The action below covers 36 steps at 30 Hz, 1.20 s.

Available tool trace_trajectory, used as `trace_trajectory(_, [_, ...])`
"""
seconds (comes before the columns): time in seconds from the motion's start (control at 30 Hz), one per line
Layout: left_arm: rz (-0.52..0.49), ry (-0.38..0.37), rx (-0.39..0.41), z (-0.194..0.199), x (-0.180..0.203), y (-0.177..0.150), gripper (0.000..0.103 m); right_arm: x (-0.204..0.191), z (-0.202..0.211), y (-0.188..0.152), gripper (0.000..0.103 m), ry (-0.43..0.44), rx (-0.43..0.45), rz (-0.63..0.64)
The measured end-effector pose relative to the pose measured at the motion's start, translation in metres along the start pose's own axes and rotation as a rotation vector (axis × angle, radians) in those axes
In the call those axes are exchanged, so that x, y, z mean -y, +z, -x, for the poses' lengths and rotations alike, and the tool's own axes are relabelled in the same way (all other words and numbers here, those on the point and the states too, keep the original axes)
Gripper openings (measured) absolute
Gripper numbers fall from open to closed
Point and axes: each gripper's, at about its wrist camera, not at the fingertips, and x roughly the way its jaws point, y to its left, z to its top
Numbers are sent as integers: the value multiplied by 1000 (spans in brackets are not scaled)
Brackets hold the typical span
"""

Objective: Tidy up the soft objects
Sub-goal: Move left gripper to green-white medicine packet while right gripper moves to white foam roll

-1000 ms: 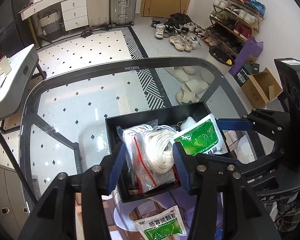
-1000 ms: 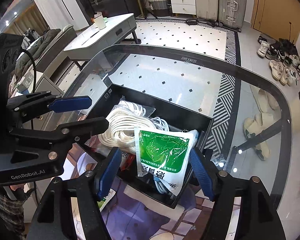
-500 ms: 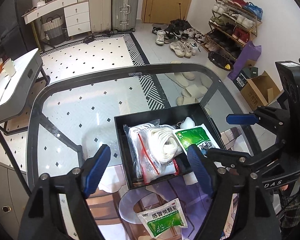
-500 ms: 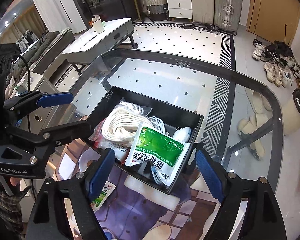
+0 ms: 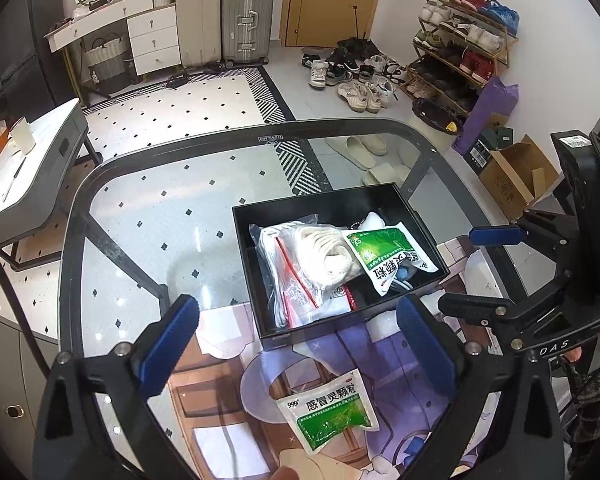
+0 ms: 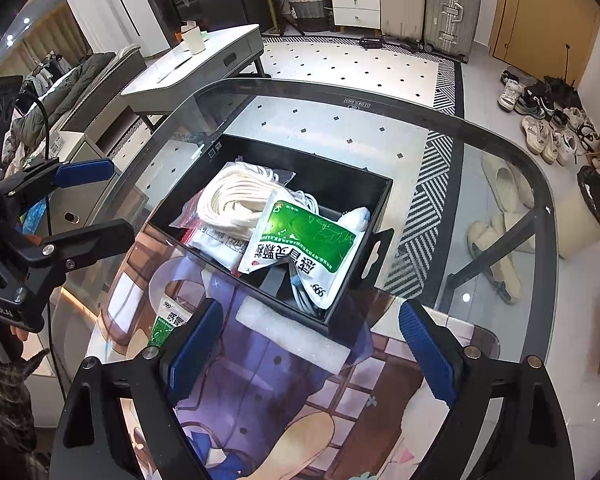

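The left gripper, blue-padded and black-framed, has its jaws opening wide with nothing between them; beyond them on the printed mat lies a flat green-and-white foil sachet. The right gripper is likewise opening and empty, poised just short of the shallow black rectangular box.

The loose sachet looks light, limp and slick, its contents probably granular, so it will likely sag and slide; a pinch across a sealed edge or corner seems the safest hold. Its face reads "999" and "感冒灵颗粒".

Inside the box, a second green-and-white sachet with the same print, seen upside down, leans over the near wall. Beside it sits a clear zip bag of coiled white rope, soft and bulky, best taken around the coil. A small white object behind them may be a plush piece; the view is too poor to say.

The box rests on the dark-rimmed glass table, whose rim carries a small label, illegible. The right gripper's body shows "DAS", the left's a partly cut-off "Robot.AI".
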Motion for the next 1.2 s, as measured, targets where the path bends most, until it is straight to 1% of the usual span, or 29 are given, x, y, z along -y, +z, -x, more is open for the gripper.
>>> trace_trajectory(0.13, [-7, 15, -5, 1, 1, -7, 100, -3, -3, -10, 91, 1, -14, 13])
trace_trajectory(0.27, [-1, 14, -6, 1, -1, -15, 100, -3, -5, -20, 91, 7, -24, 15])
trace_trajectory(0.5, [-18, 19, -14, -1, -1, -28, 100, -2, -7, -26, 91, 11, -32, 16])
trace_trajectory(0.73, [-24, -1, -19, -3, -1, -35, 101, -6, -15, -33, 91, 13, -49, 21])
trace_trajectory(1.2, [-96, -17, -46, -17, 2, -57, 102, -13, -36, -40, 91, 25, -76, 50])
